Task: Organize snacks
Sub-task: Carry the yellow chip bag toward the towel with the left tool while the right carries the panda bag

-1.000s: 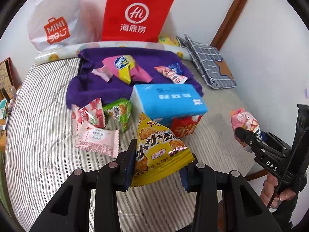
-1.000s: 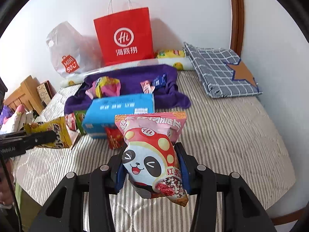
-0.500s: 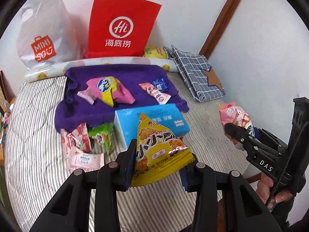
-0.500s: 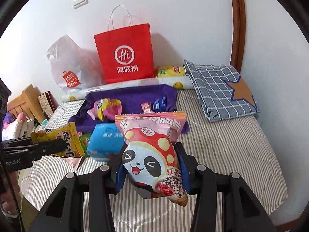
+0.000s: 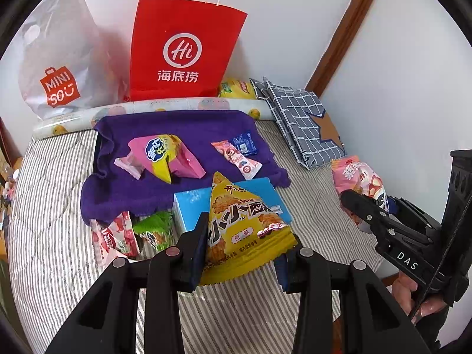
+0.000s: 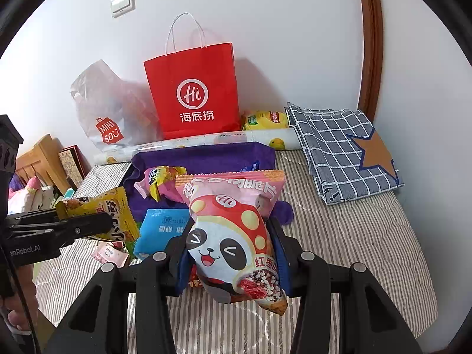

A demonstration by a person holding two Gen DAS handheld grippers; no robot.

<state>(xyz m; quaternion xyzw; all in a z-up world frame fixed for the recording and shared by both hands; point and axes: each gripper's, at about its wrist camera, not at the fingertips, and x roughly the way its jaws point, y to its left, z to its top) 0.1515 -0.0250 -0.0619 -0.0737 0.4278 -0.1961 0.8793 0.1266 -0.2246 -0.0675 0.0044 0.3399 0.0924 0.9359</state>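
The left hand-held gripper [image 5: 240, 250] squeezes a yellow triangle snack bag [image 5: 242, 227], low in the middle of the left view. The right hand-held gripper [image 6: 231, 259] squeezes a pink panda snack bag [image 6: 233, 236], held up above the striped bed [image 6: 354, 250]. Just behind sits a blue tissue pack [image 5: 191, 206]. Behind that, a purple towel [image 5: 177, 126] holds small snacks, like a pink and yellow bag [image 5: 168, 159]. At the top, a red paper bag [image 5: 183, 50] and a white plastic bag [image 5: 59, 59] lean on the white wall. A blue checked cloth [image 6: 345, 150] lies on the right.
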